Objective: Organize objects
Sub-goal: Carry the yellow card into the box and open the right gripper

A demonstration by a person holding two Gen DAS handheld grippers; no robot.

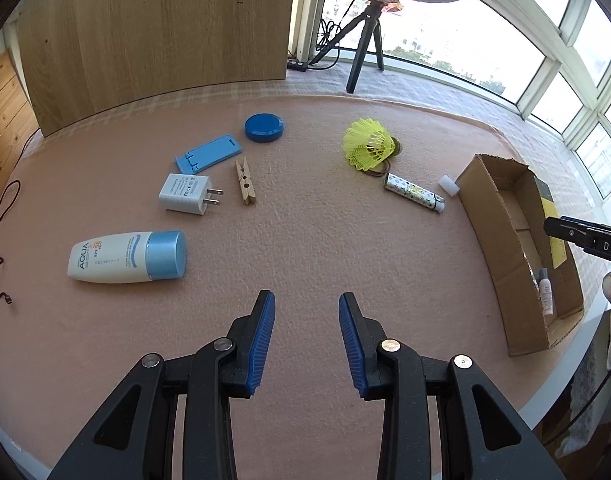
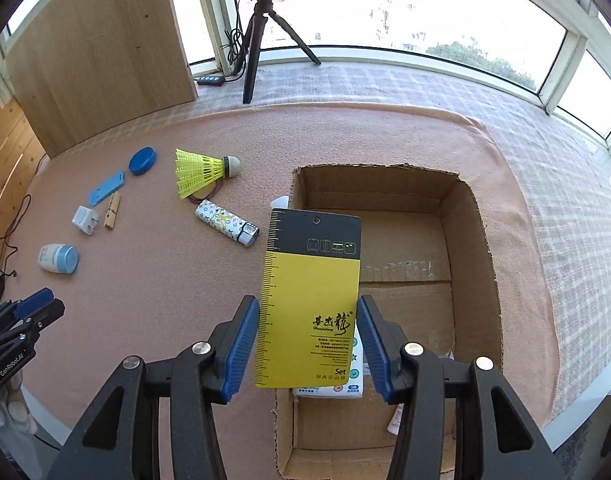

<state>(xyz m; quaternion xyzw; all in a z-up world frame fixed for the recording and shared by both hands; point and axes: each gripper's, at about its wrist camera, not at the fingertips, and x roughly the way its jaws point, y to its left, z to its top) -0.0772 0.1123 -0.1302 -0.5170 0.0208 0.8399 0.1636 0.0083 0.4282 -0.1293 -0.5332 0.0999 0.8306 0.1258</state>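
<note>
While the right gripper [image 2: 308, 344] clamps a yellow-and-black card pack [image 2: 308, 300] by its side edges, the pack hangs above the cardboard box [image 2: 471, 216], over its near-left part; not yet let go

Already inside the box: a white packet [image 2: 355, 386] under the card, a small pale tube [image 1: 545, 292] at the near end

Left gripper [image 1: 306, 344] hovers left of the box, jaws apart, nothing between them

Still out on the pink cloth [image 1: 305, 240], all left of the box:
- white cap [image 1: 449, 185], touching its far corner
- patterned lighter [image 2: 226, 222]
- yellow shuttlecock [image 2: 203, 172]
- clothespin [image 1: 245, 183]
- charger plug [image 1: 185, 194]
- blue stand [image 1: 207, 153]
- blue round lid [image 1: 264, 128]
- sunscreen bottle [image 1: 125, 257], farthest off

Judgement: early stage, most items left
</note>
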